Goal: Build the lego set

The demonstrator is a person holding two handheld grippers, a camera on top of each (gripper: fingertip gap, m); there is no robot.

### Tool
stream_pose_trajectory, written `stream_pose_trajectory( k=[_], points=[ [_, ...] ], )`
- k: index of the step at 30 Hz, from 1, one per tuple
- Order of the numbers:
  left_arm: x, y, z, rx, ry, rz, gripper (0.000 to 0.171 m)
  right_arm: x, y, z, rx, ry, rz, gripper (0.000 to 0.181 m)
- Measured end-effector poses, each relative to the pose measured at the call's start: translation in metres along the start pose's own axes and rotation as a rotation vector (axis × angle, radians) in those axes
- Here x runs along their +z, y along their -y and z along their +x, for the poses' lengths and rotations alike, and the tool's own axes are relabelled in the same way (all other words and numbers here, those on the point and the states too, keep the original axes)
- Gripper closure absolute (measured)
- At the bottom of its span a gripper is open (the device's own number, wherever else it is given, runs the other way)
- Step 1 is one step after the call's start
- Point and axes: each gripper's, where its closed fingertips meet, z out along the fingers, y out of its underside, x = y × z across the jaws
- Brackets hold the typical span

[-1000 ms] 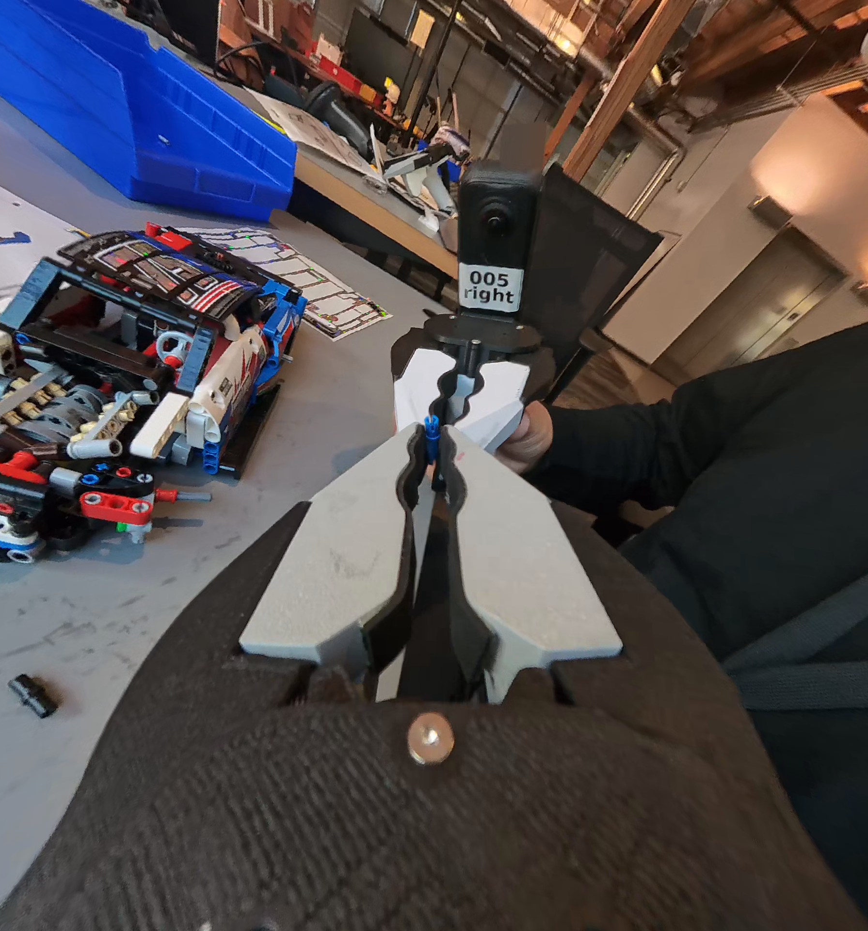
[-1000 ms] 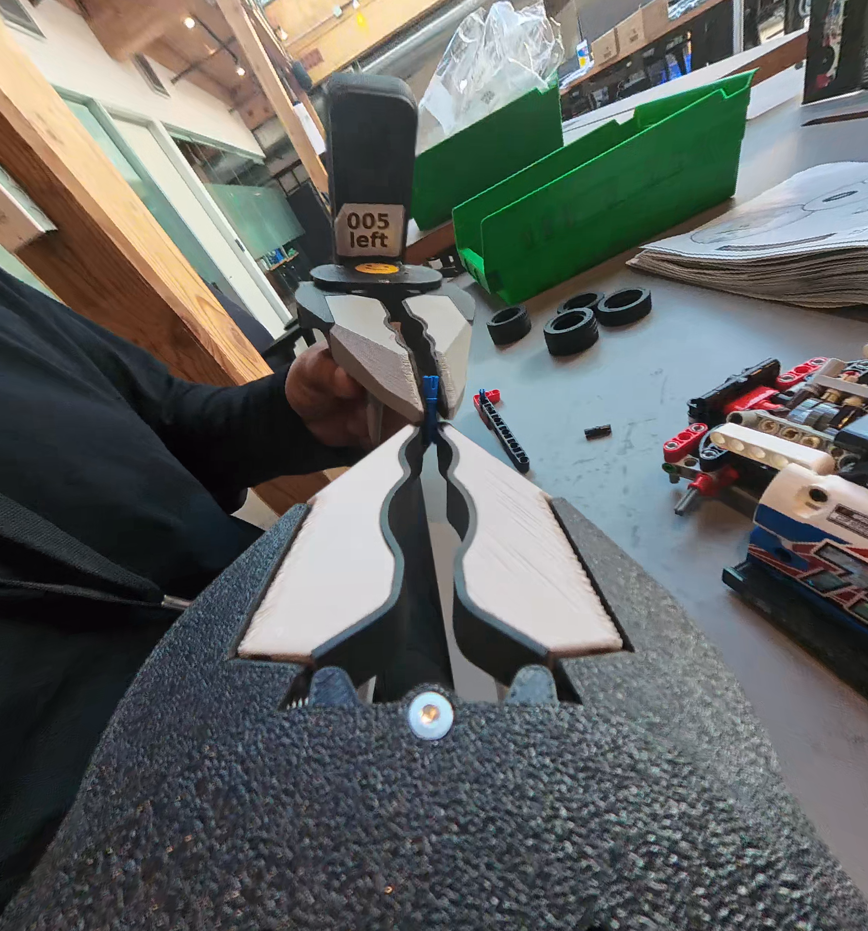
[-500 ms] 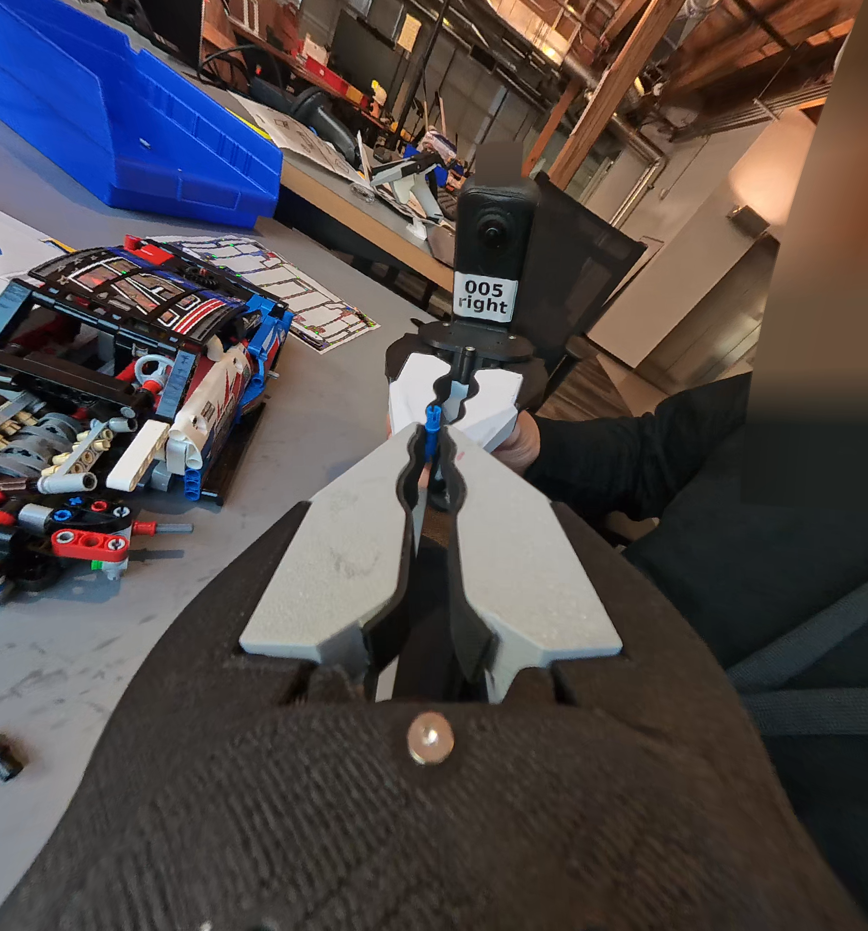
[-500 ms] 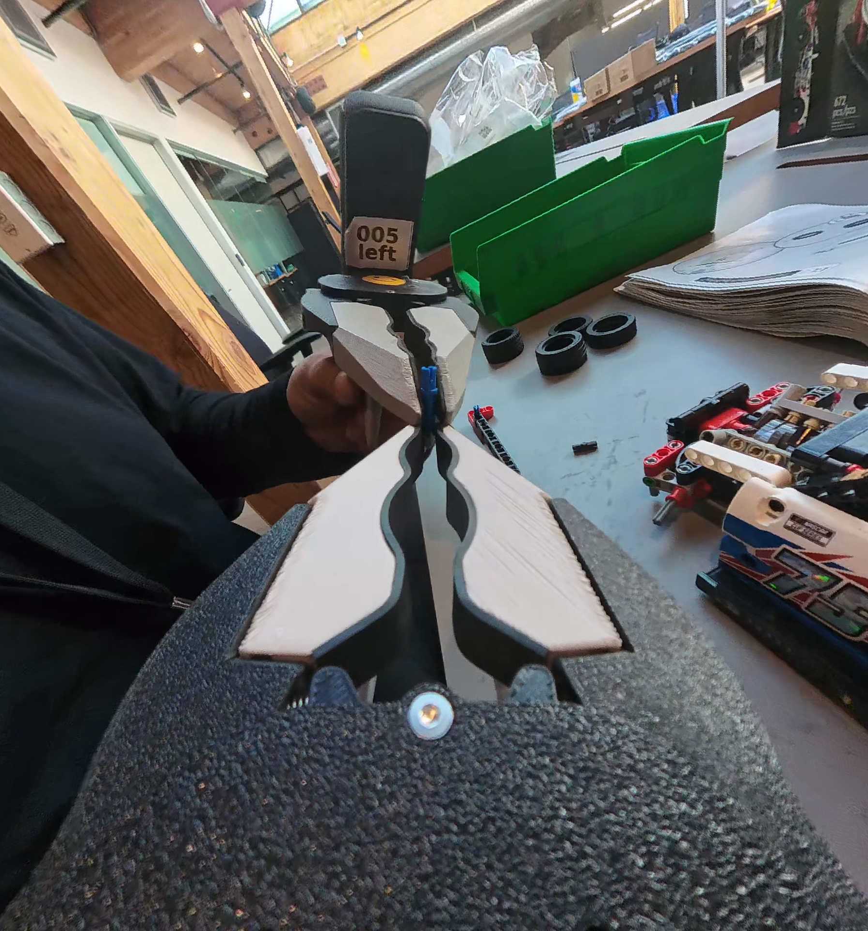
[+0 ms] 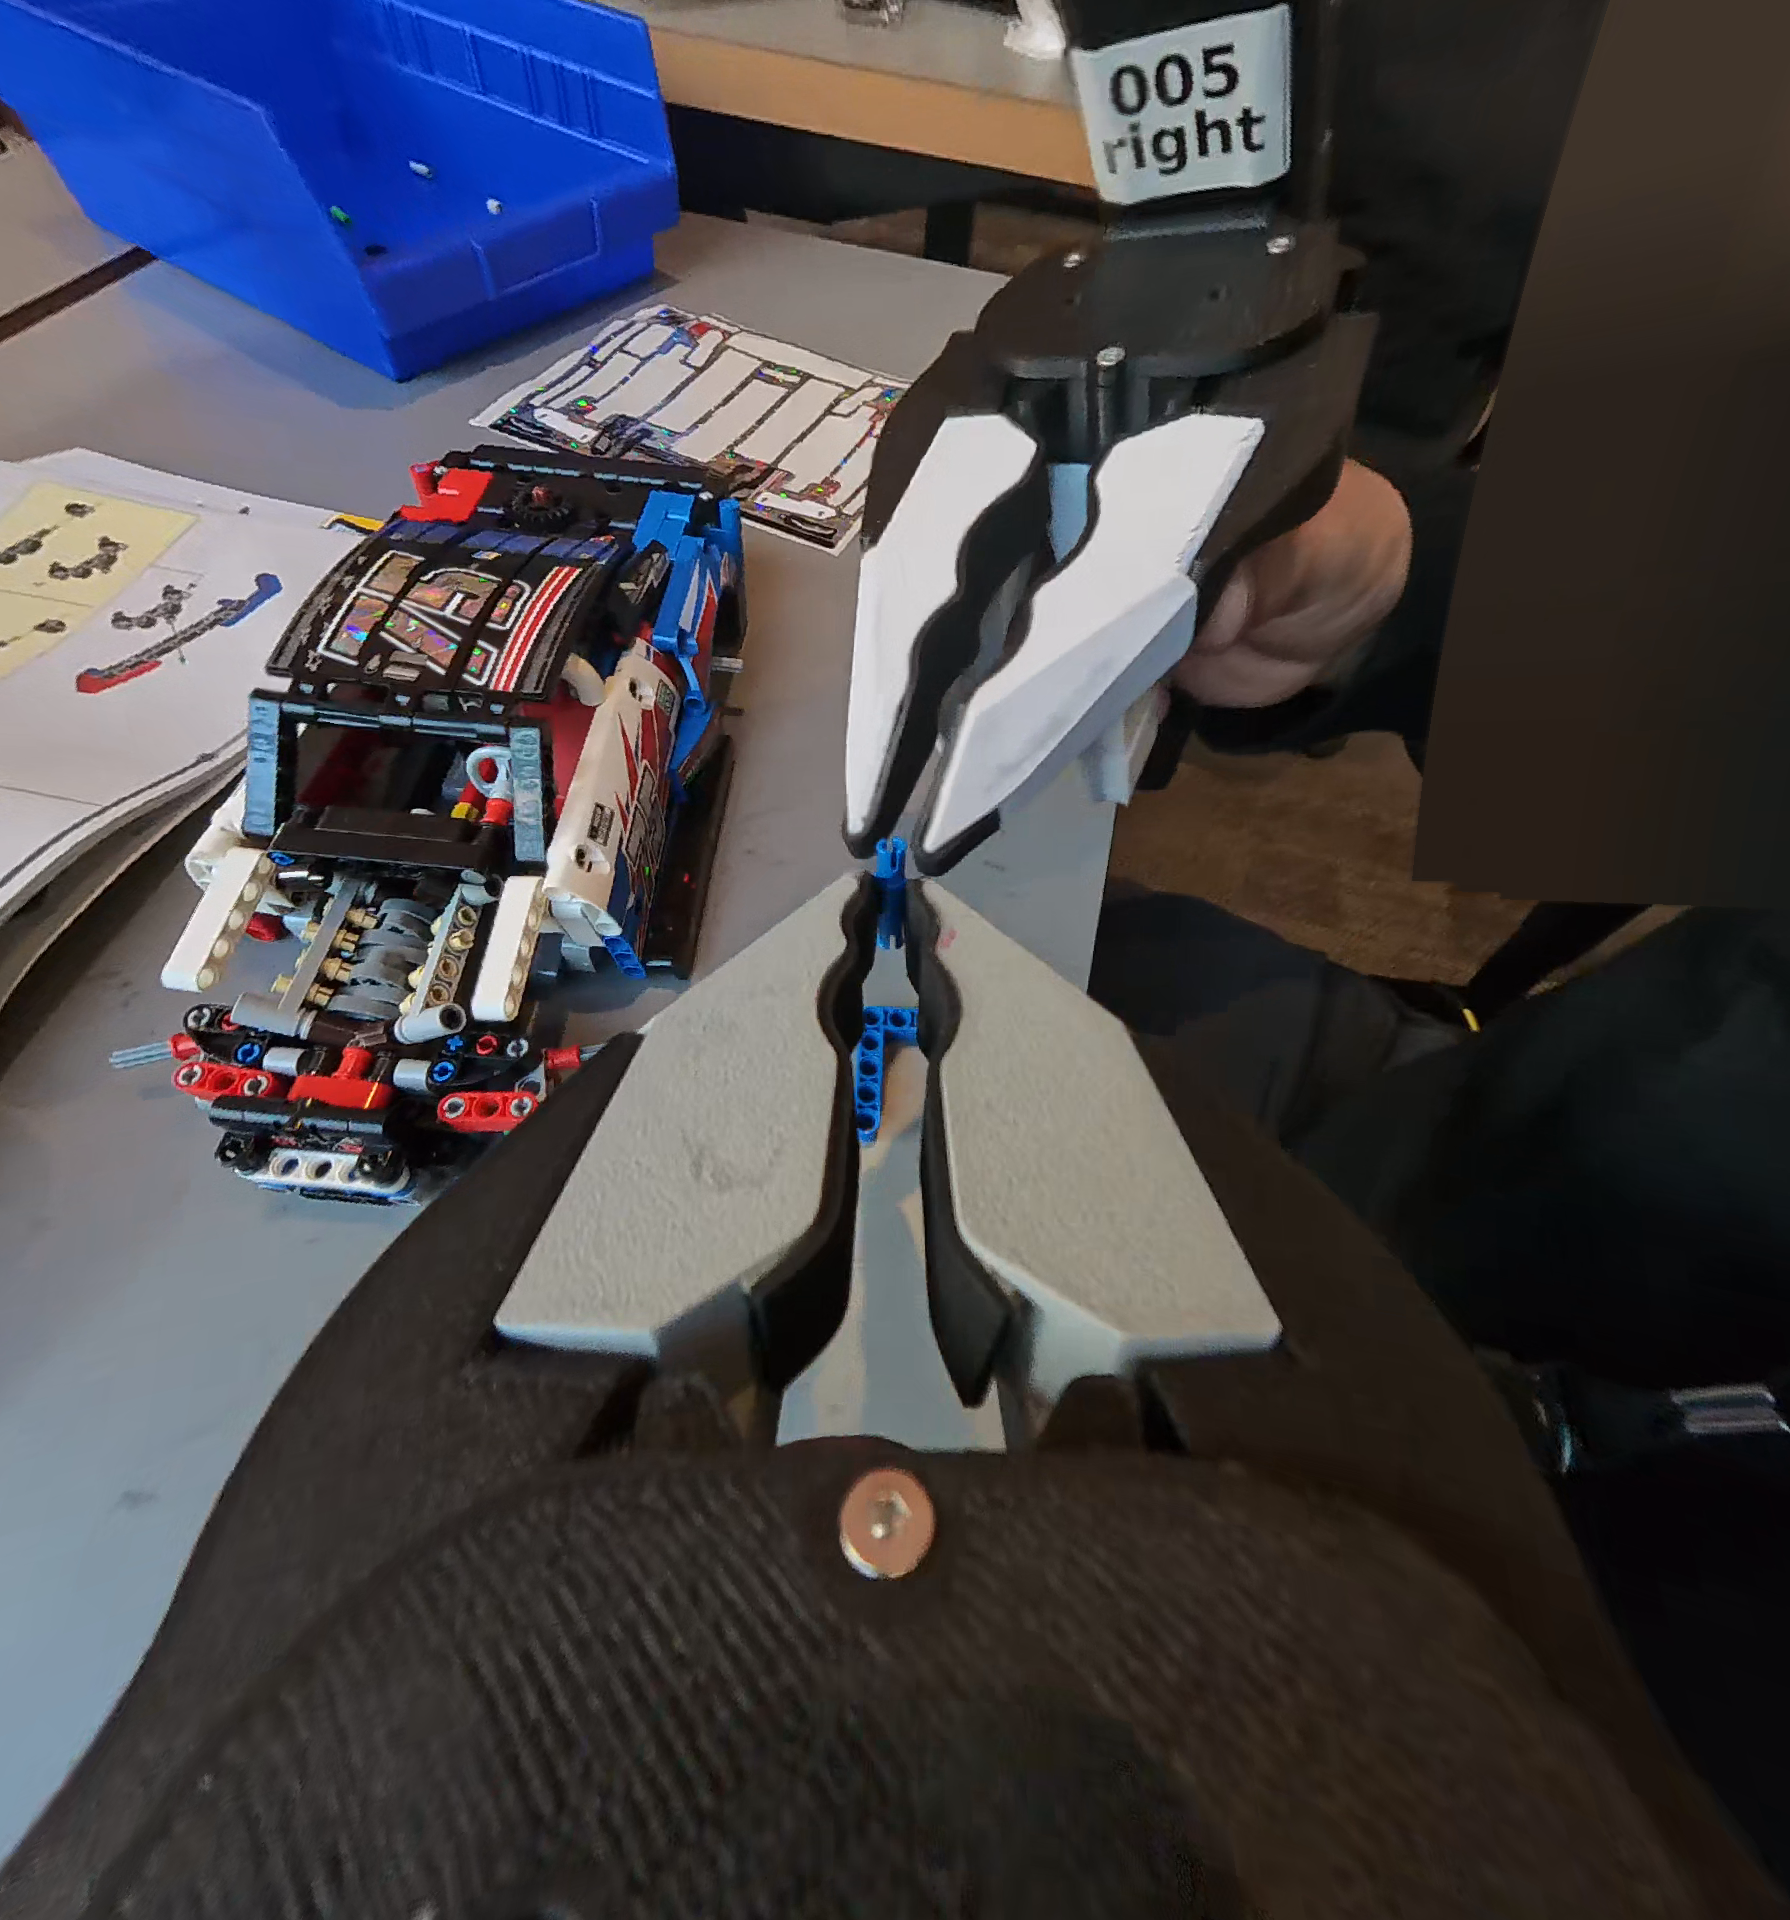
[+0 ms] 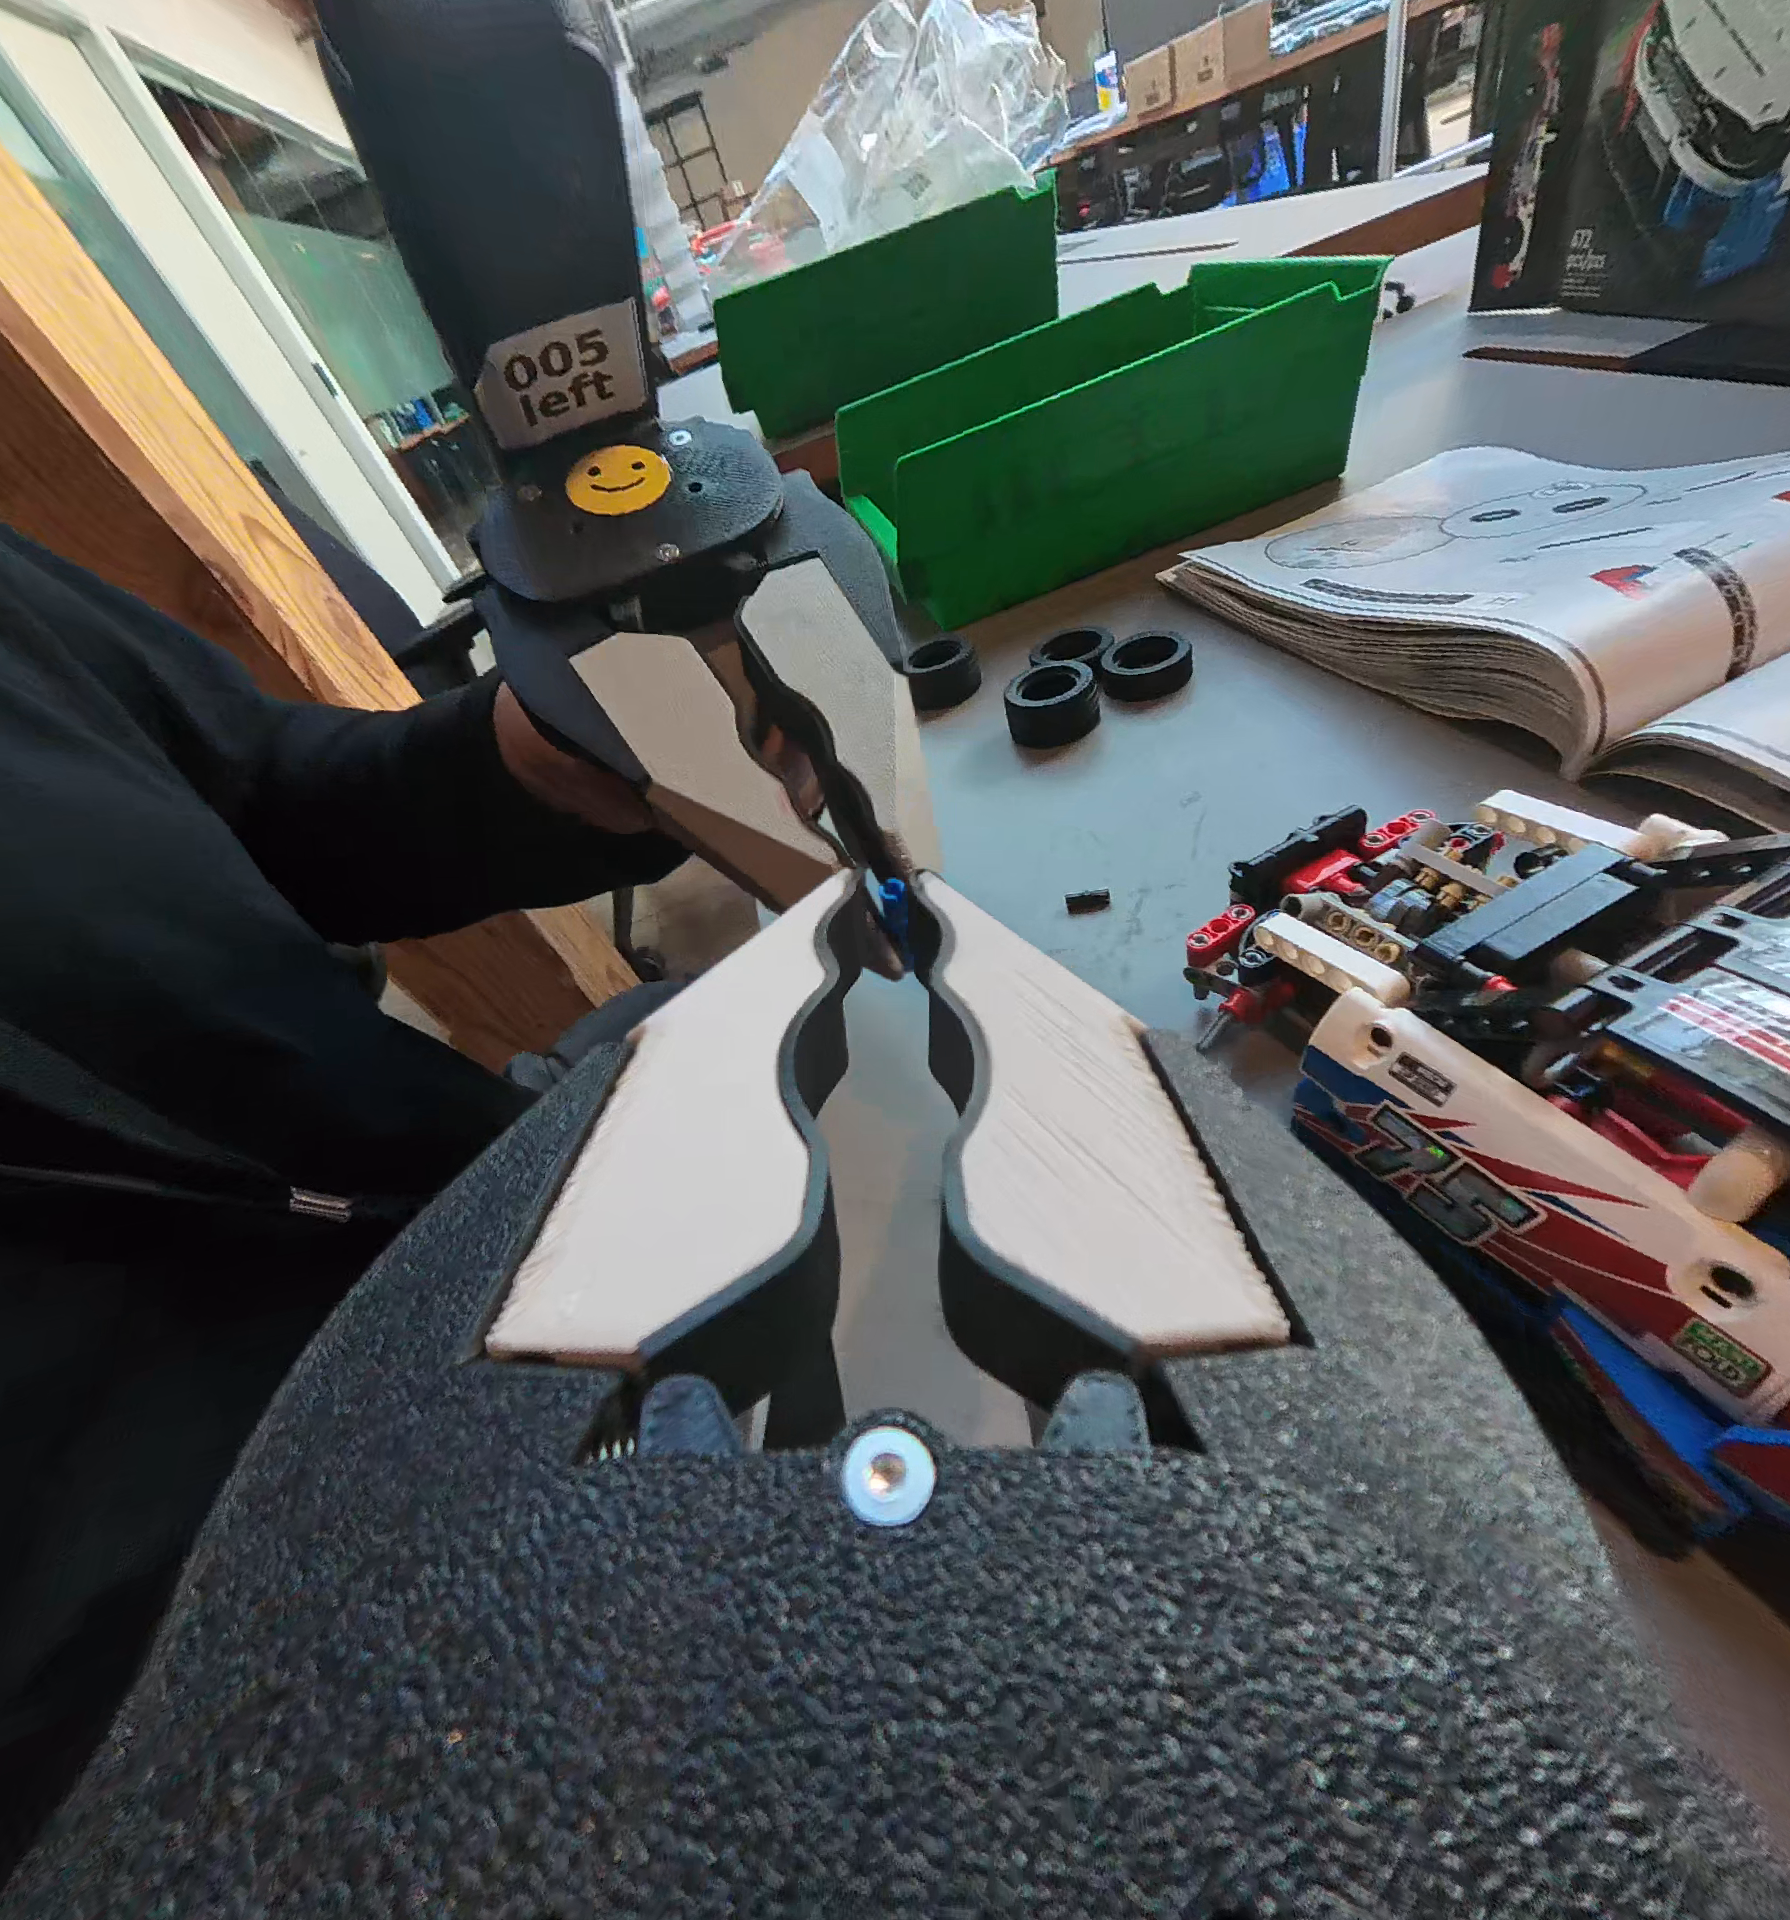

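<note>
On the grey tabletop (image 5: 143, 1299) sits the largest piece of the build, a partly assembled blue, white, red and black plastic racing car (image 5: 455, 790), its front end of beams and pins exposed and its wheel arches empty. It looks rigid as a whole yet fragile at the edges, best lifted by the black base frame and not by the clipped-on body panels. Beside its far flank lies an open paper instruction booklet (image 6: 1493, 613), and beyond that four loose black rubber tyres (image 6: 1057, 686), soft and grippy, well apart from the car. One short black connector pin (image 6: 1086, 900) lies alone near the car's nose.

Smallest is the part in hand: a short blue plastic connector pin (image 5: 889, 894), held in the air above the table edge, well clear of the car. It is featherlight, stiff and slick, prone to pivot or shoot out if squeezed off-centre, so the grip belongs across its middle collar.

Both tools meet tip to tip over it. The left gripper (image 5: 886, 914) points forward and up, its jaws pinched on the pin's lower length. The right gripper (image 6: 886, 904) comes from the opposite side, angled down, tips narrowed around the pin's other end; whether it truly bears on it I cannot tell. A blue L-shaped beam (image 5: 875, 1070) shows on the table through the gap between the left fingers.
</note>
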Motion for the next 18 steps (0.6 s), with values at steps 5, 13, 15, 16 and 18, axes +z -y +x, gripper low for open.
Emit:
stream_pose_trajectory(
  k=[5,13,15,16,18],
  points=[
    [0.0016,-0.0016,0.0006,0.028,0.017,-0.025,0.169,0.0003,-0.0022,0.0008,-0.002,0.006,-0.004,0.177],
    [-0.0058,0.0005,0.0002,0.005,0.015,0.025,0.169,-0.0041,0.0061,0.0008,0.000,0.000,0.039,0.177],
    [-0.0057,-0.0003,0.0008,0.003,0.013,0.021,0.169,-0.0036,0.0055,0.0006,0.005,0.004,0.042,0.177],
    [-0.0054,-0.0013,0.0002,0.013,0.020,0.014,0.169,-0.0030,0.0047,0.0008,0.006,0.003,0.041,0.177],
    [-0.0052,-0.0037,-0.0028,0.036,0.049,-0.004,0.169,-0.0025,0.0020,0.0035,0.002,-0.010,0.029,0.177]
  ],
)
